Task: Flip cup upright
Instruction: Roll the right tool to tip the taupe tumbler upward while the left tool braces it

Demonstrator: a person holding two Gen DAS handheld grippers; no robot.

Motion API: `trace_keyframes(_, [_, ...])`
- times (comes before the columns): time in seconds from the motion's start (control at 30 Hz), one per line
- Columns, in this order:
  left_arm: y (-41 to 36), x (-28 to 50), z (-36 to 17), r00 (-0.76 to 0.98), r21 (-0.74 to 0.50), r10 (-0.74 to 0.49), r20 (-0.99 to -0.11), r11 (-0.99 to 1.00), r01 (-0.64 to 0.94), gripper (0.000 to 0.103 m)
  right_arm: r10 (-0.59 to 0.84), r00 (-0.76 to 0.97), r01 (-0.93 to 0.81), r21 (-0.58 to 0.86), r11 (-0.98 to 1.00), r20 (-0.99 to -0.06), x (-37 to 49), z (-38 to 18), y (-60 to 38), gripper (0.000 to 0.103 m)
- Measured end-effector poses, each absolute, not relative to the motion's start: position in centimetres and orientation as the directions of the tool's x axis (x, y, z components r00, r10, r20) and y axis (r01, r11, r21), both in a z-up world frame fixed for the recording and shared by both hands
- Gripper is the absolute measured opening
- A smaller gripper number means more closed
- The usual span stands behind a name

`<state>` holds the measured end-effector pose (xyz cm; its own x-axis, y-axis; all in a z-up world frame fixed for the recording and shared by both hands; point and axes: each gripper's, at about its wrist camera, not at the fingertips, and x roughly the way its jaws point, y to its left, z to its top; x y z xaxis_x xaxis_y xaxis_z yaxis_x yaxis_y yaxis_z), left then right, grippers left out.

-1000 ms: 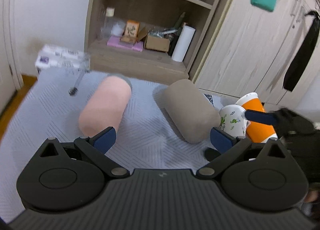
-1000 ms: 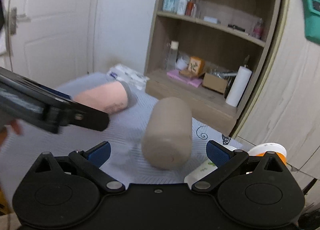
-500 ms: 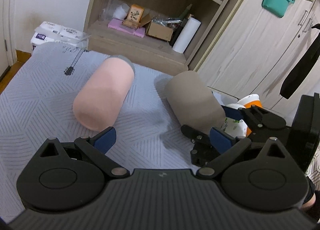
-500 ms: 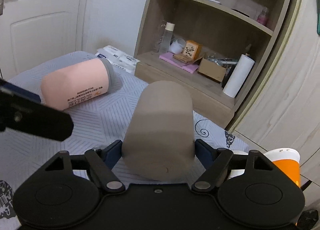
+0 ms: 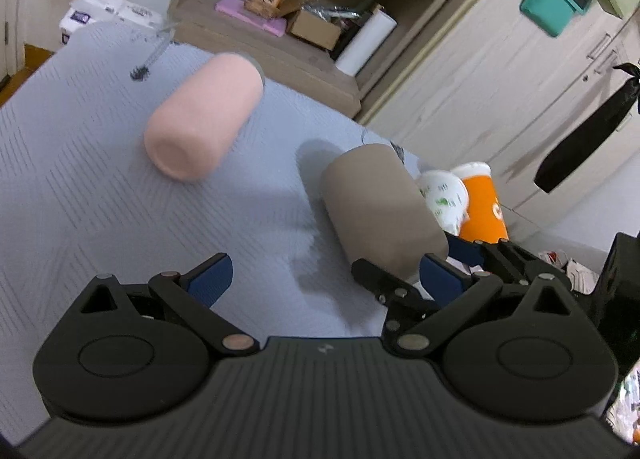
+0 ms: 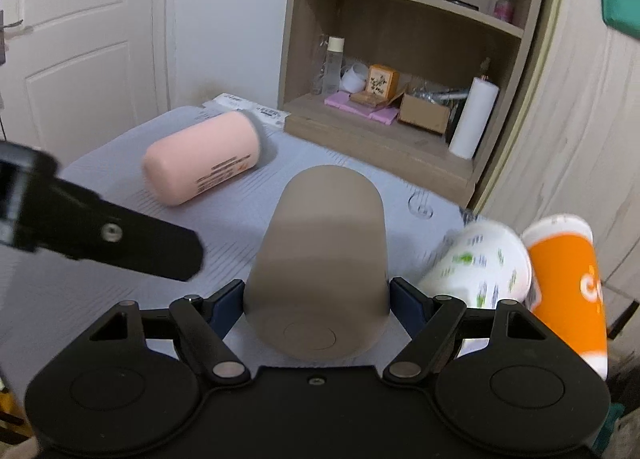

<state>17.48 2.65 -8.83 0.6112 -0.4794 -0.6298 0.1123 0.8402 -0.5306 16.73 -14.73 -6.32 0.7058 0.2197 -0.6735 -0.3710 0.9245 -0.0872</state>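
Observation:
A taupe cup (image 6: 320,255) lies on its side on the grey mat (image 6: 232,219), its base toward the right wrist camera. My right gripper (image 6: 316,303) is shut on the cup's base end, blue pads against both sides; it also shows in the left wrist view (image 5: 420,259) holding the taupe cup (image 5: 376,203). A pink cup (image 5: 204,119) lies on its side further left, also in the right wrist view (image 6: 200,167). My left gripper (image 5: 320,275) is open and empty above the mat, left of the taupe cup.
A white patterned paper cup (image 6: 476,263) and an orange cup (image 6: 568,279) sit at the mat's right edge, close to the taupe cup. A wooden shelf unit (image 6: 400,59) with bottles and boxes stands behind. Wardrobe doors (image 5: 500,79) are on the right.
My right gripper has closed onto the taupe cup's base end and lifted it slightly. The left gripper has drifted with its view tilting; it stays open.

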Motion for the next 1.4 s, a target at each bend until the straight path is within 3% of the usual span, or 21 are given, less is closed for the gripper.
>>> trace_keyframes(0.7, [0.5,13.8,-9.6,0.505,-0.603,-0.600,-0.620,0.777,0.182,0.101,0.274,0.646,-0.294,0.099,0.951,-0.712,8.9,-6.5,-17.6,0.082])
trace_keyframes(0.93, [0.8,16.3,-10.5,0.454,-0.636,-0.637,-0.623,0.750,0.181,0.102,0.316,0.606,-0.330,0.131,0.935,-0.730,9.8,-6.3,-18.1,0.084])
trace_keyframes(1.07, [0.6,17.8,-11.3,0.402,-0.675,-0.674,-0.620,0.719,0.165,0.101,0.377,0.567,-0.368,0.184,0.911,-0.733,10.9,-5.4,-18.6,0.094])
trace_keyframes(1.4, [-0.6,19.4,-12.4,0.334,-0.743,-0.738,-0.586,0.654,0.142,0.100,0.446,0.381,-0.364,0.312,0.878,-0.810,16.1,-5.7,-19.8,0.090])
